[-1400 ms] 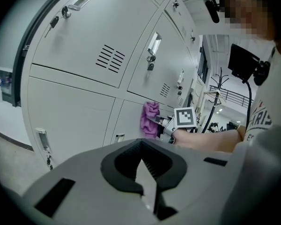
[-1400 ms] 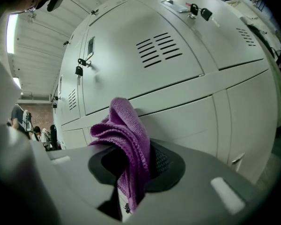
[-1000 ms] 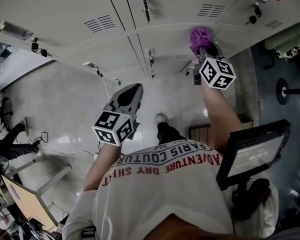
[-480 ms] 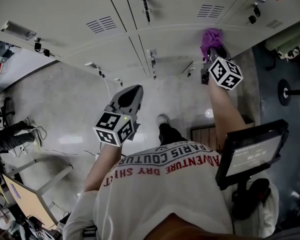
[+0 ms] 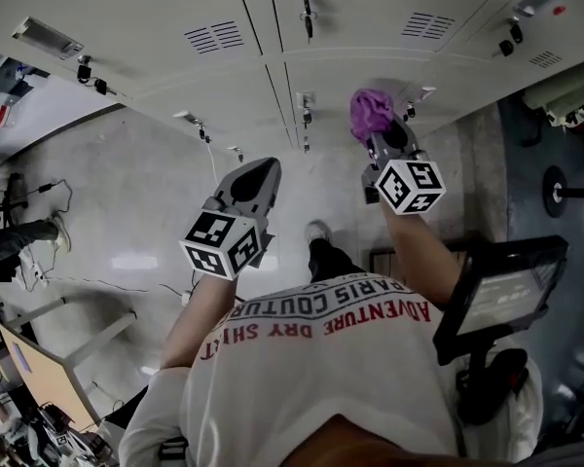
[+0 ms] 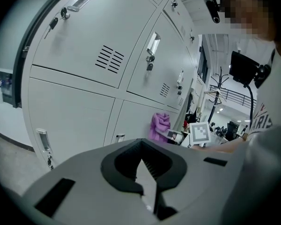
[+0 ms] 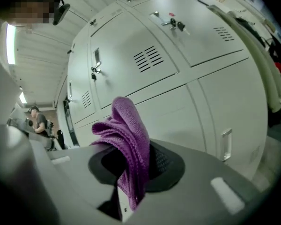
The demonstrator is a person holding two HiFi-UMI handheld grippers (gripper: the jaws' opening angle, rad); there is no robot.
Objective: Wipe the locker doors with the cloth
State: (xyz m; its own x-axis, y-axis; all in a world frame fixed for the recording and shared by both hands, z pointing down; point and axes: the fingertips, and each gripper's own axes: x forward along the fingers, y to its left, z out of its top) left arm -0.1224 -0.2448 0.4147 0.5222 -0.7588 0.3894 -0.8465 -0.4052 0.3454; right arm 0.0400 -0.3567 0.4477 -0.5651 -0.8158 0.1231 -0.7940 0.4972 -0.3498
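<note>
- The right hand-held gripper is clamped on the bunched purple knitted cloth. In its own view the folded wad stands up out of the closed jaws and past their tips.
- The pale grey metal locker doors lie straight ahead of that hand-held gripper, on the far side of the cloth. The cloth's long axis runs along the jaws towards the lower door panel.
- Seen from the left gripper view, the cloth sits right at the lower door's face. Whether it actually presses on the metal cannot be told.
- The left hand-held gripper has its jaws shut together with nothing between them. It hangs to the left and nearer the person, well apart from the doors.
- The right hand is plainly the nearer one, so in my judgement the wiping falls to it alone.
- The coming stroke seems to call for pushing the wad forward onto the panel and then sliding it across.
- The small latch handle to the right of the cloth could snag it.
</note>
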